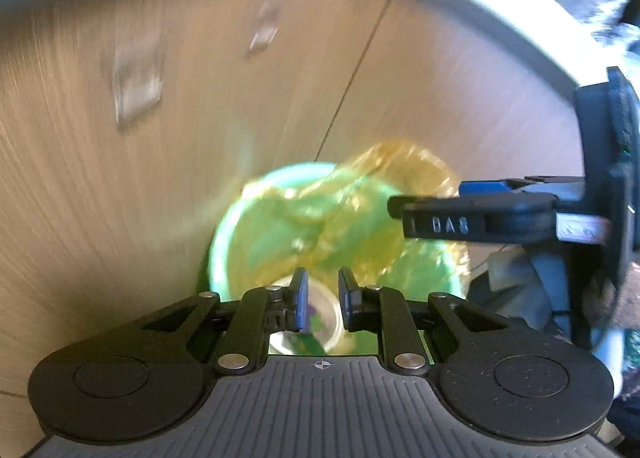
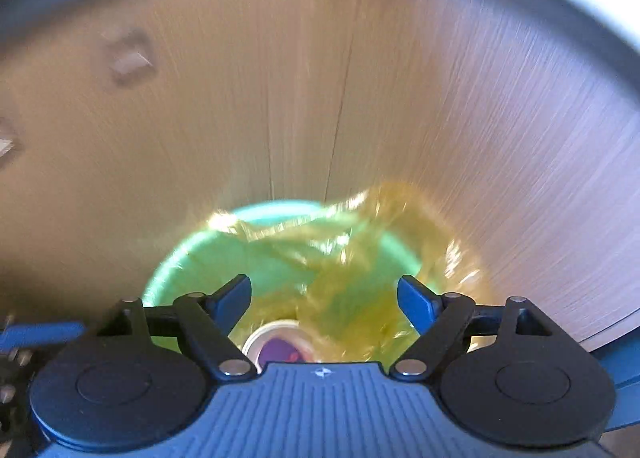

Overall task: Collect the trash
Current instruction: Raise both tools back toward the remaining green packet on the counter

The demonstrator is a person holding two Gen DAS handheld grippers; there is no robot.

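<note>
Drop into the lined bin, with more trash left to fetch

Wooden bench [image 2: 480, 117] filling both views; green bin [image 2: 188, 258] at 6 o'clock with yellow liner [image 2: 360, 250] slumped over its 2 o'clock rim. Inside, round cup-like trash [image 2: 280, 342] resting at the bottom. Right hand-held gripper [image 2: 324, 298] spread wide, empty above it. Left hand-held gripper [image 1: 323, 300] narrowly parted, apparently pinching nothing. Next, probably: reaching toward blurred scraps [image 1: 138, 85] at 10 o'clock.

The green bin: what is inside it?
Inside the green bin lies a crumpled yellow bag and, lower down, a round cup with something purple in it. The bag and the grippers cover the rest of the bottom.
</note>
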